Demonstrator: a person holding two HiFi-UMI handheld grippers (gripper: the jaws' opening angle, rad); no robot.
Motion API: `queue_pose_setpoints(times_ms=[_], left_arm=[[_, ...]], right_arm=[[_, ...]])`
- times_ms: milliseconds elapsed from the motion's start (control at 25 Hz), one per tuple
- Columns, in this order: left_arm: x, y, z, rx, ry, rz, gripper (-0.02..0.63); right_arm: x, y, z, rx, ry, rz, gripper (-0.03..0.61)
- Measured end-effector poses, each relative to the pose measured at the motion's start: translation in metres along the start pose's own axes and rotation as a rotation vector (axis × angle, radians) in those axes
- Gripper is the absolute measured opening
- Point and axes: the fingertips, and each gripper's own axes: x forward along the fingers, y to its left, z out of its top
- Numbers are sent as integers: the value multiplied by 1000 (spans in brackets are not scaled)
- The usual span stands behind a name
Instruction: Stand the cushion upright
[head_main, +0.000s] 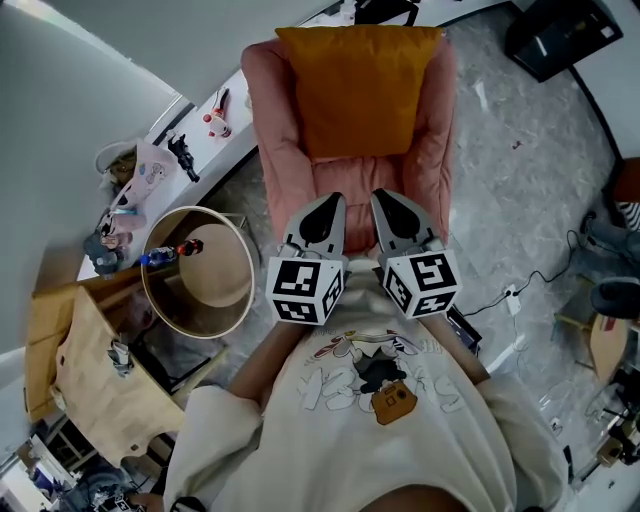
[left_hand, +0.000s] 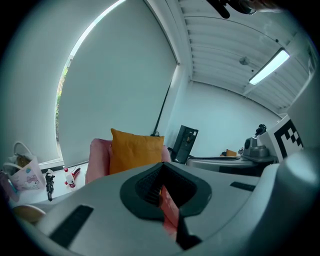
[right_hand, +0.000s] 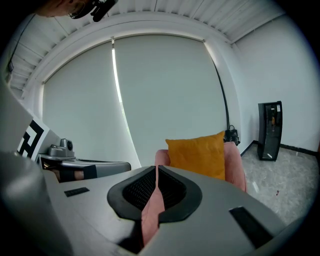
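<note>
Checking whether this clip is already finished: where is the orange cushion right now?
The orange cushion stands upright against the backrest of the pink armchair, at the top centre of the head view.

Cushion (head_main: 358, 90) upright on armchair (head_main: 435, 130), apparently leaning against its back; round table (head_main: 215, 290) at left.

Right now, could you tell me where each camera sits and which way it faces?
Head view: on the head, looking down at armchair and cushion; torso, left tool, right tool show.
Left gripper view: on the left tool, facing the cushion along shut jaws; right tool's cube shows.
Right gripper view: on the right tool, facing the cushion; left tool's cube shows.
All share the cushion.
</note>
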Motion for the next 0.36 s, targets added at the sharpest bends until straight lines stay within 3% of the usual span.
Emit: queue_pose_setpoints(times_ms=[360], left_arm=[[-7, -4, -16, -26, 39, -59, 5]], right_arm=[[-1, 1, -8, -15, 24, -29, 37]])
